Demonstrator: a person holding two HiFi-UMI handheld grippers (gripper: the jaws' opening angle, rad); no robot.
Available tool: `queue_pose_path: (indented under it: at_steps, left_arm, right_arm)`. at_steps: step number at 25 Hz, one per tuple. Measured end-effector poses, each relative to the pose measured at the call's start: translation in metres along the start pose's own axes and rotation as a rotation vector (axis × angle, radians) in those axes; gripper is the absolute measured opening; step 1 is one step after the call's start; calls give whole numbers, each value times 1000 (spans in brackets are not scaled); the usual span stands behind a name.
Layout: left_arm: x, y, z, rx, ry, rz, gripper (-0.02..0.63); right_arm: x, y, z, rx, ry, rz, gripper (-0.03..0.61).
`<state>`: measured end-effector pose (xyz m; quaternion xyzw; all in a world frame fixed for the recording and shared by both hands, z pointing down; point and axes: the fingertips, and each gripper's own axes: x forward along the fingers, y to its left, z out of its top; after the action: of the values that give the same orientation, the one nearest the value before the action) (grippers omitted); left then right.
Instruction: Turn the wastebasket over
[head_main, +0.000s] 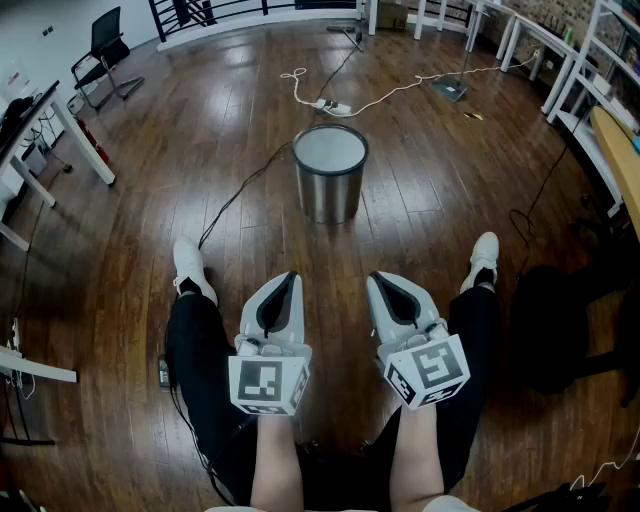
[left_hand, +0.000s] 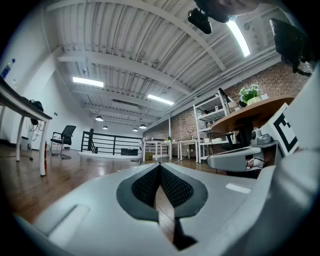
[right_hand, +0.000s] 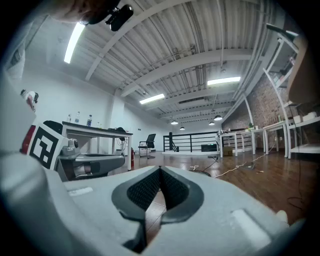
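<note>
Low in the head view, the left gripper (head_main: 290, 278) and right gripper (head_main: 380, 280) lie side by side over the person's black-clad legs. Each has its jaws pressed together on nothing, and the ribbed dark pads (left_hand: 175, 187) meet tip to tip in both gripper views. Above them at mid-frame, well apart from both, the wastebasket (head_main: 330, 175) stands upright on the glossy plank floor (head_main: 130, 230). It is a brushed-metal cylinder with a dark rim and a pale, flat-looking top; whether that disc is a base, lid or liner cannot be told. Neither gripper view shows it, their own shut jaws filling the lower middle. A black cable (head_main: 232, 200) trails from its left side, and a white power strip (head_main: 335, 107) lies beyond it, while a dark bulk (head_main: 560, 330) at the right stays unreadable
</note>
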<state>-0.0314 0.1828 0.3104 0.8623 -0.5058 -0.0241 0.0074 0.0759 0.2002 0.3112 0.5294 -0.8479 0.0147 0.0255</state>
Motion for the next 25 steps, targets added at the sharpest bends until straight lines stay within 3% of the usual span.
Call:
queue_pose_path:
  at_steps: [9, 25]
  left_arm:
    - [75, 56, 2, 3, 21, -13, 15]
    - [279, 158, 38, 34, -43, -48, 15]
  right_arm:
    - [83, -37, 13, 13, -12, -14, -9]
    - [265, -155, 72, -46, -60, -77, -9]
